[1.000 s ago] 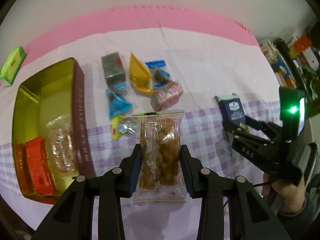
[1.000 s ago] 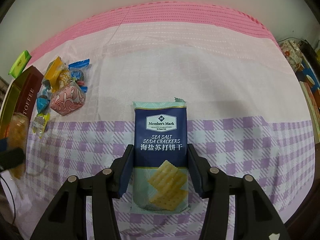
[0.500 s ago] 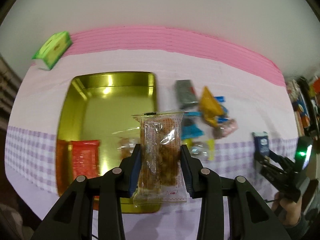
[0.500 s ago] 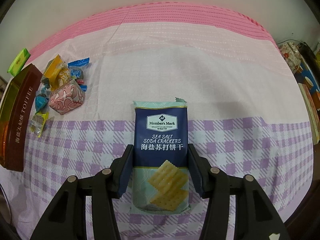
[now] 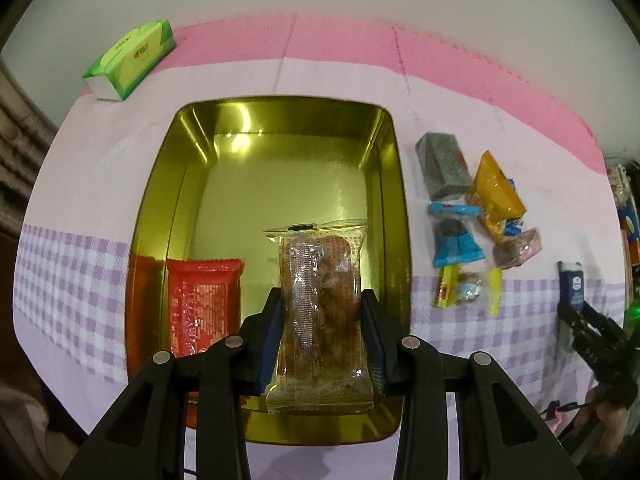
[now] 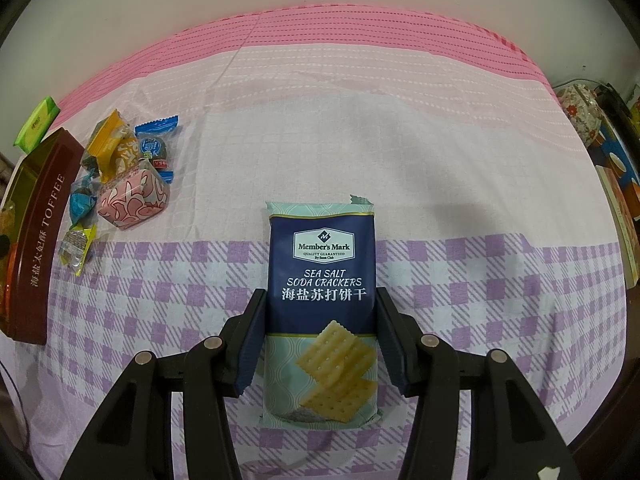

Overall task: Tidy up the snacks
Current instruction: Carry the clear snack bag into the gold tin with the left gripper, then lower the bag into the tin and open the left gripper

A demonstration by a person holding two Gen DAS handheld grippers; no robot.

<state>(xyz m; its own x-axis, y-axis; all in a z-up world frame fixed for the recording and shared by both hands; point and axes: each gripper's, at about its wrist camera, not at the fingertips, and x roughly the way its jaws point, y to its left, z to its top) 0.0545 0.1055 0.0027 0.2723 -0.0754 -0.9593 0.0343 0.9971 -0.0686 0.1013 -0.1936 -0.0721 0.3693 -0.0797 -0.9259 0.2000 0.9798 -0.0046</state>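
The left gripper (image 5: 322,334) points steeply down, its 2 pads clamped on the sides of a clear-wrapped snack (image 5: 320,320). The right gripper (image 6: 320,336) also points steeply down, its 2 fingers pressing a Member's Mark cracker pack (image 6: 322,300) between them.

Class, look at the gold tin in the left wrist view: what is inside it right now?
Inside the gold tin lies a red packet at the near left. The clear snack packet gripped by the left gripper hides the near right floor.
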